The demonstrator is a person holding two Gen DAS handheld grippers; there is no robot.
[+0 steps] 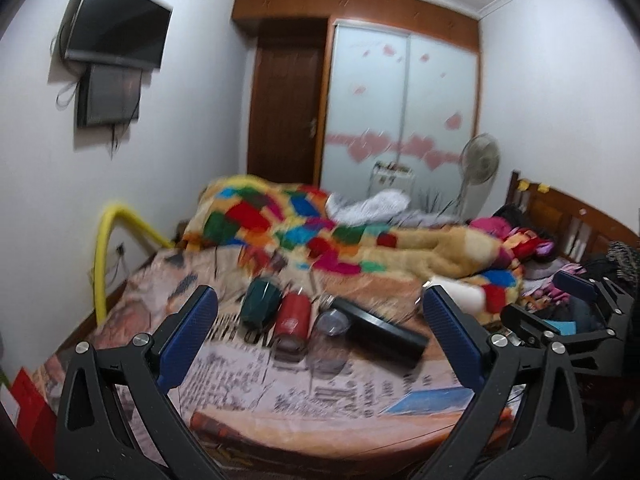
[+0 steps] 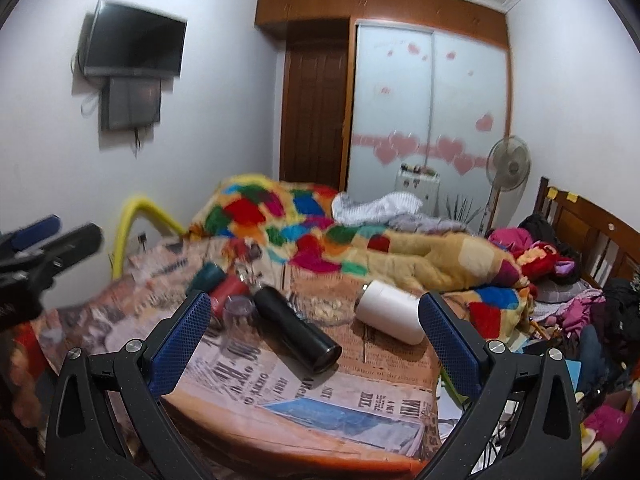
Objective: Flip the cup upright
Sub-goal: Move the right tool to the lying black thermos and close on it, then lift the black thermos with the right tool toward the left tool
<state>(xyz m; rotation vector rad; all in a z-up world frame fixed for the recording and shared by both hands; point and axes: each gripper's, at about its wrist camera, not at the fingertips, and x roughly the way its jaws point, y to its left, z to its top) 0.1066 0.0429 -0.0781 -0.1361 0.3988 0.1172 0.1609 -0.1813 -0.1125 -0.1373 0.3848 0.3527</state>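
Observation:
Several cups lie on their sides on a newspaper-print bed sheet (image 1: 280, 384): a dark green cup (image 1: 259, 303), a red cup (image 1: 292, 320), a clear glass (image 1: 330, 338), a black flask (image 1: 380, 330) and a white cup (image 2: 390, 312). The white cup also shows in the left wrist view (image 1: 460, 294), partly behind my right-hand finger. My left gripper (image 1: 320, 340) is open and empty, held short of the cups. My right gripper (image 2: 316, 340) is open and empty, with the black flask (image 2: 298, 330) between its fingers further off. The frames are blurred.
A colourful patchwork blanket (image 1: 320, 232) is heaped behind the cups. Clothes pile up at the right by a wooden headboard (image 1: 568, 216). A yellow tube (image 1: 104, 248) stands at the bed's left. The right gripper shows in the left wrist view (image 1: 576, 304); the left gripper shows in the right wrist view (image 2: 44, 248).

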